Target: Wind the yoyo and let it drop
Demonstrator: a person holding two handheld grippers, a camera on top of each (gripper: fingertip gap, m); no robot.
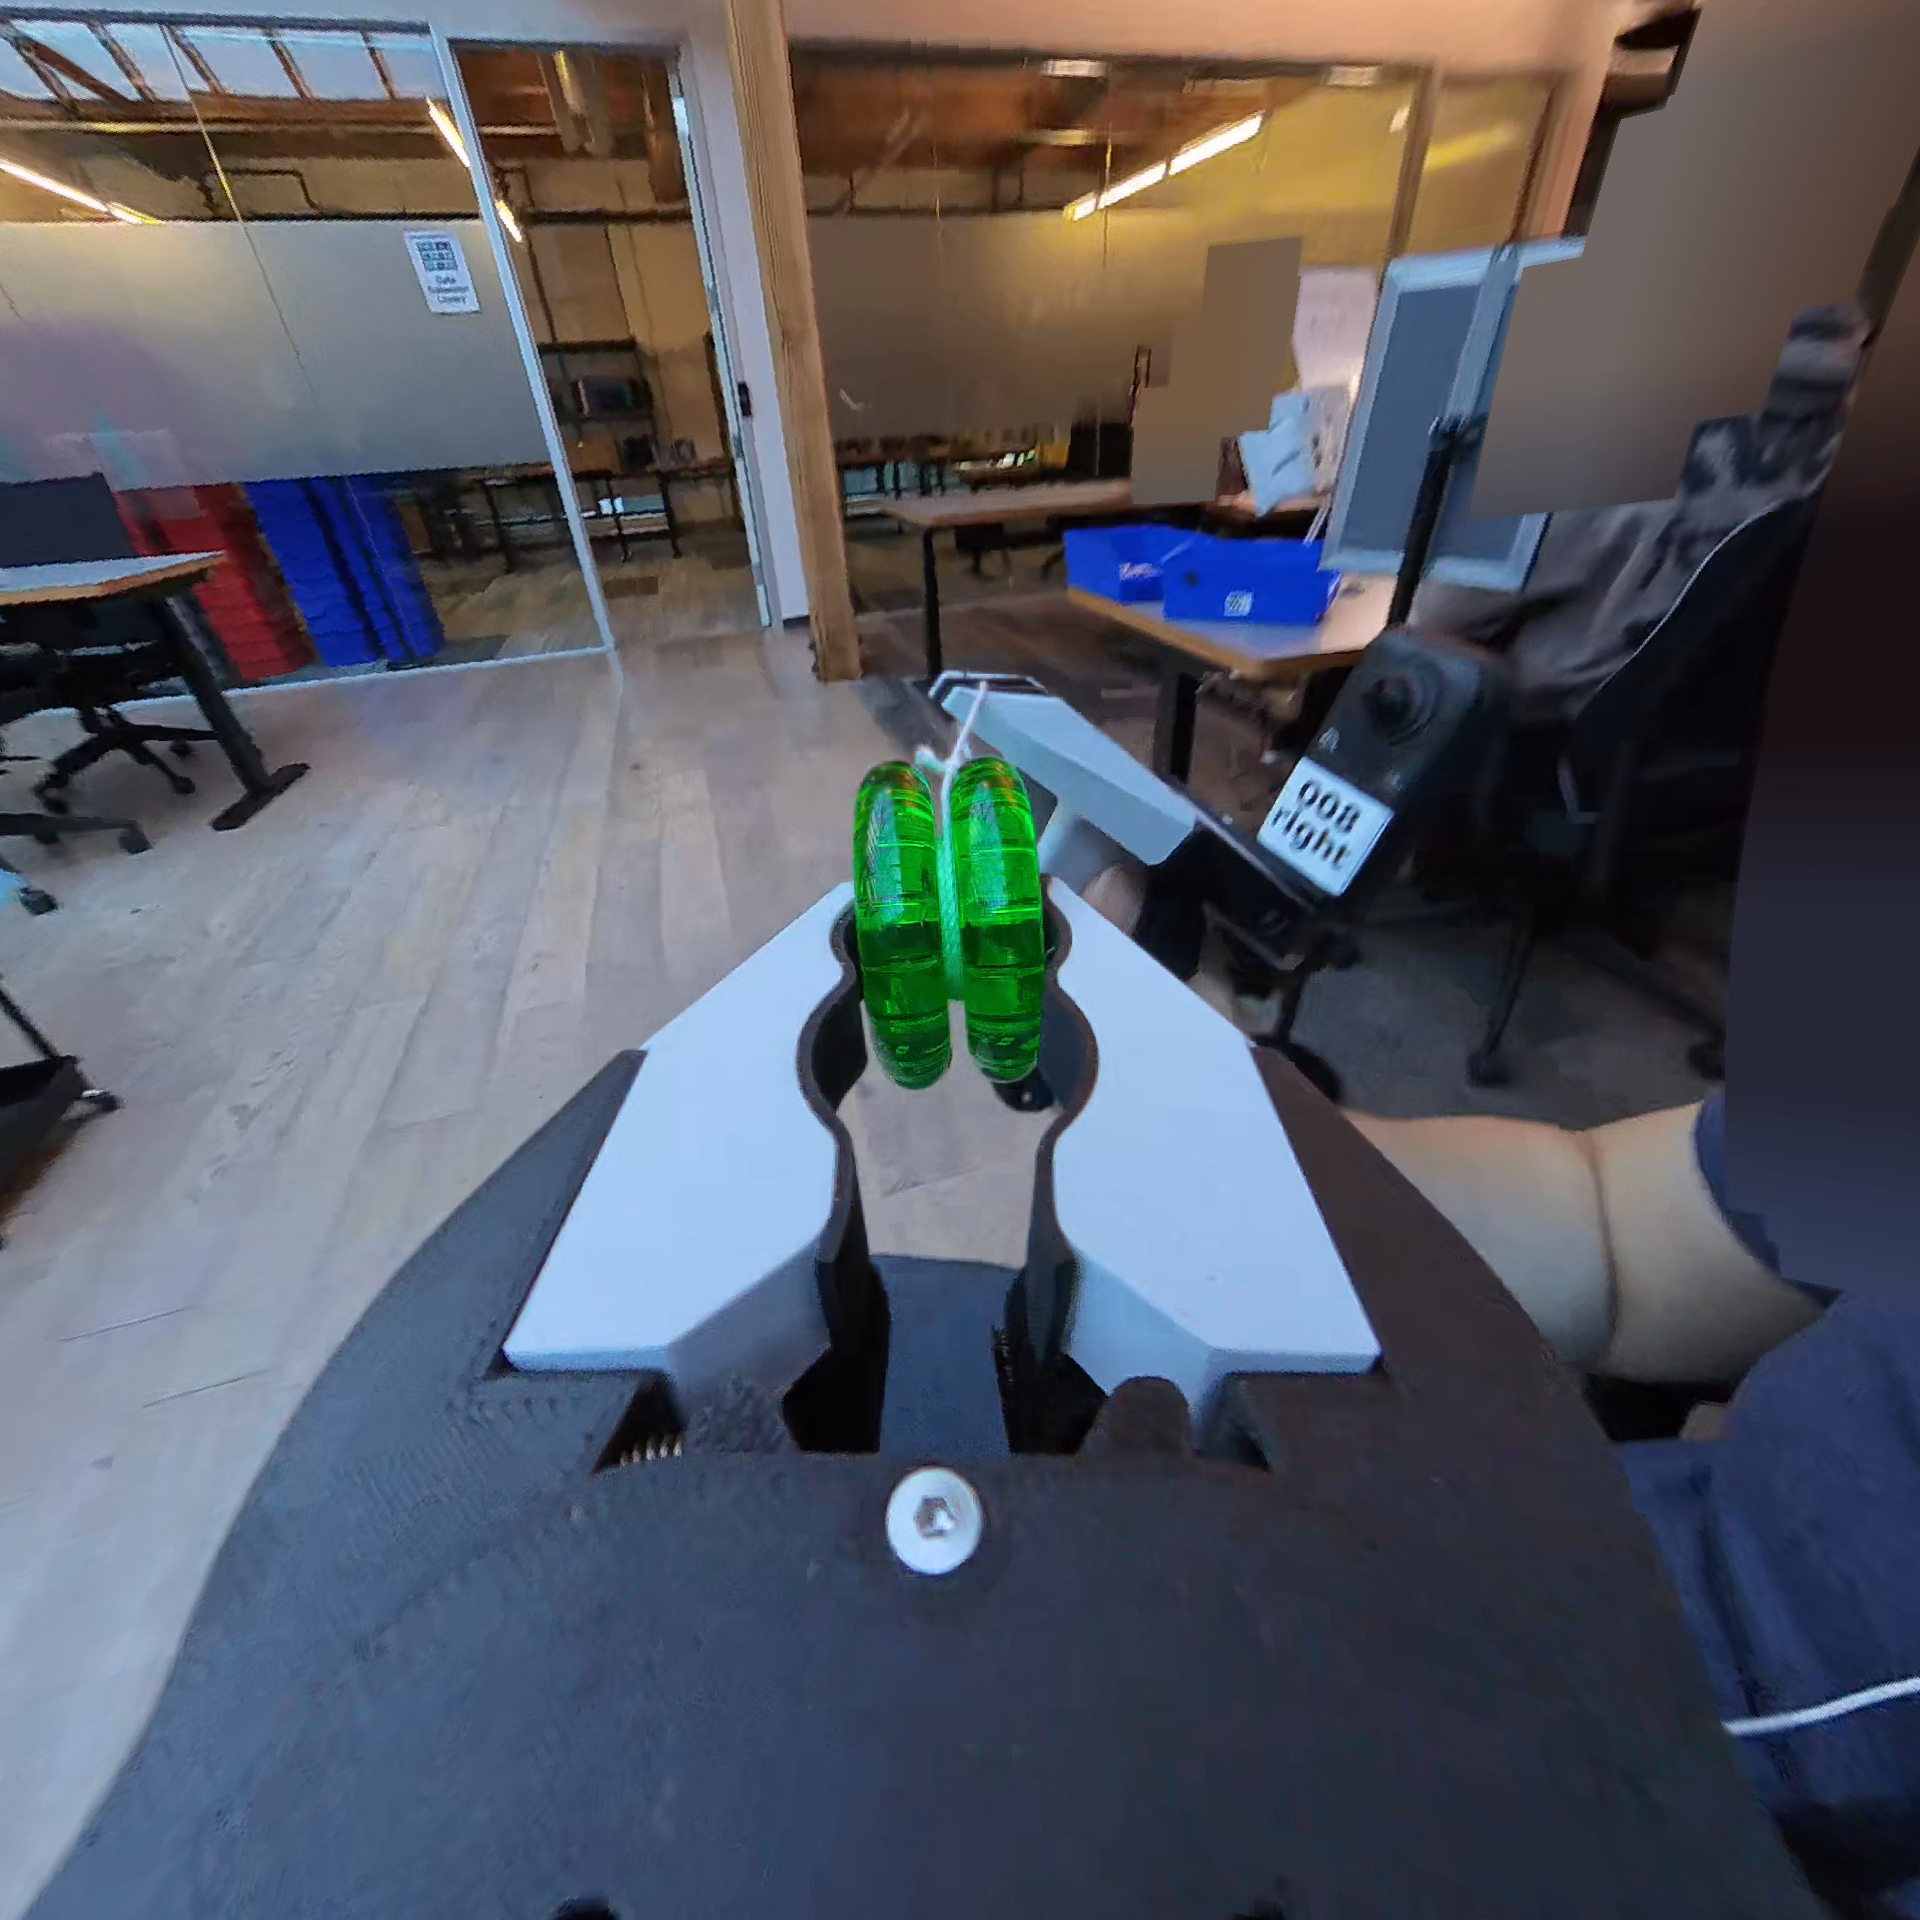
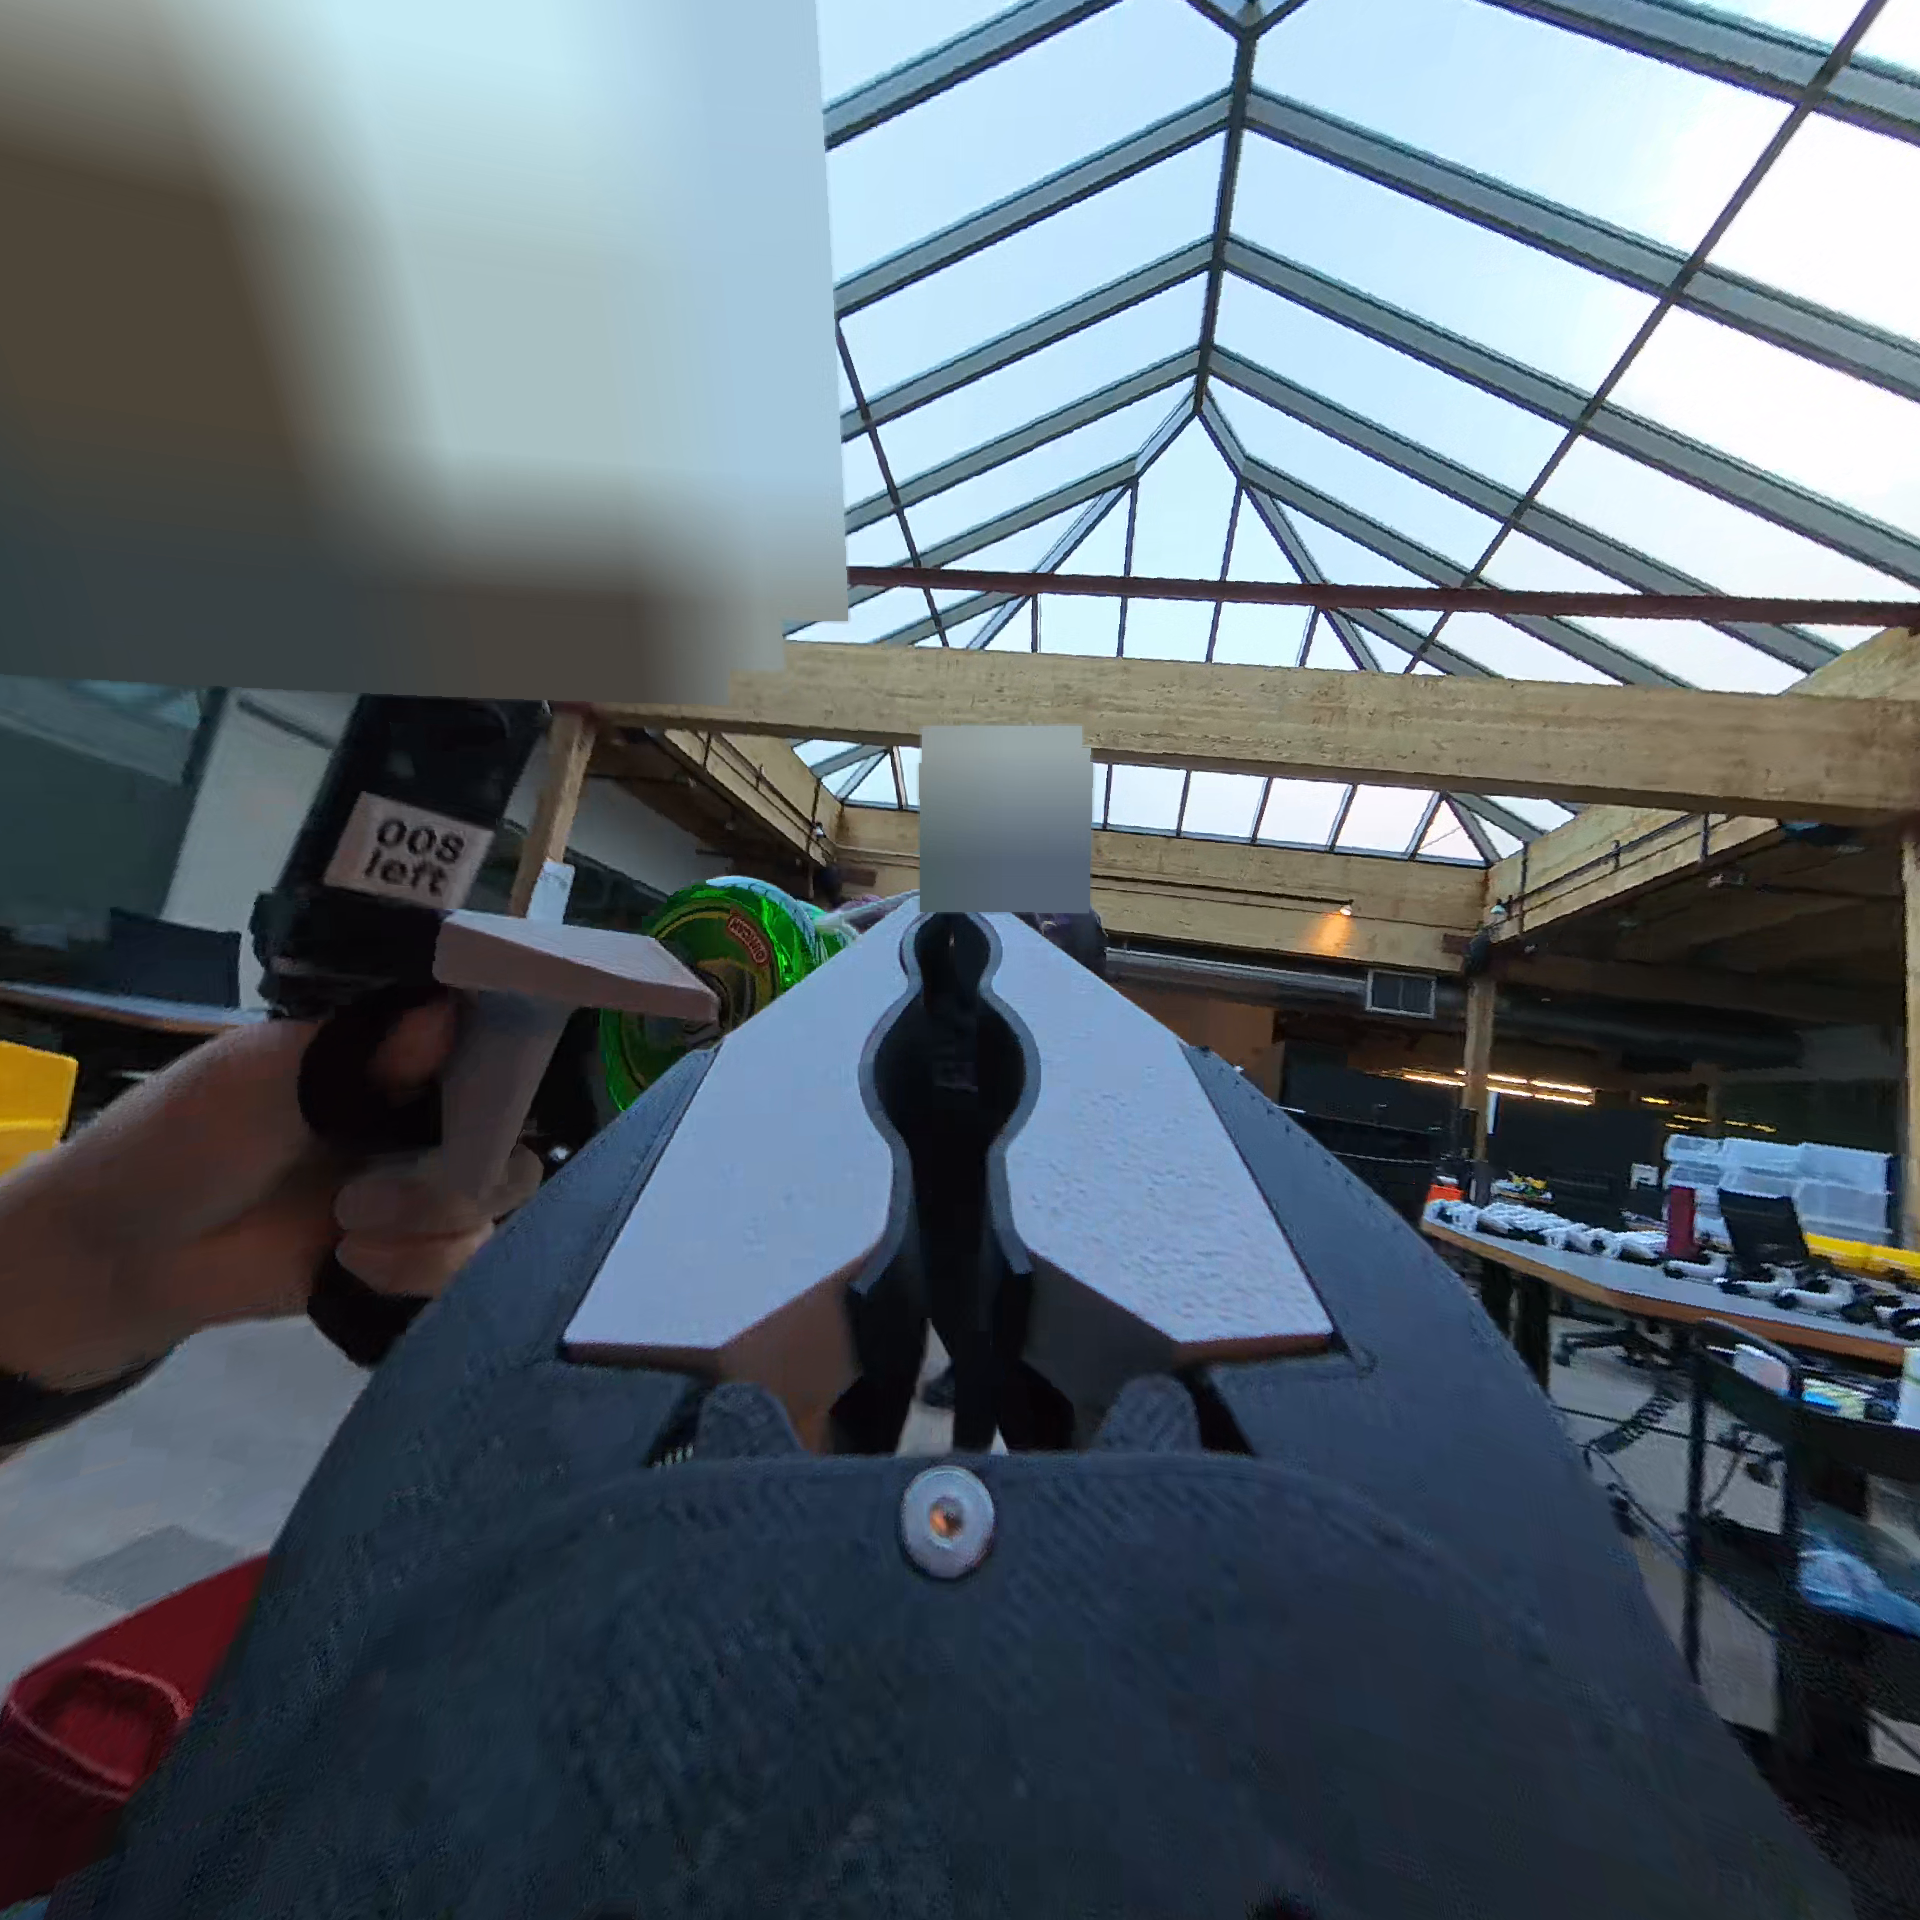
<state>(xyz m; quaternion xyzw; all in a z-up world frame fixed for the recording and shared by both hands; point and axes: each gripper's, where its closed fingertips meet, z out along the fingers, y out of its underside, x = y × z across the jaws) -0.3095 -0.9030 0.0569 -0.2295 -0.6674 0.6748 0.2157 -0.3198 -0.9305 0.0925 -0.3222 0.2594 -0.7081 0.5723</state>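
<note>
Green and see-through, the yoyo (image 1: 948,925) sat squeezed between your left claw's (image 1: 951,935) tips, while your right claw (image 2: 951,925), closed on the white string (image 1: 961,727) just above, needed to keep it tight.

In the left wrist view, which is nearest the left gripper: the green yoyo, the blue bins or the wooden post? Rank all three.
1. Translucent green plastic yoyo: held in the left gripper jaws.
2. Blue plastic bins: on a table, ahead right.
3. Wooden post: straight ahead, perhaps about as far as the bins.
</note>
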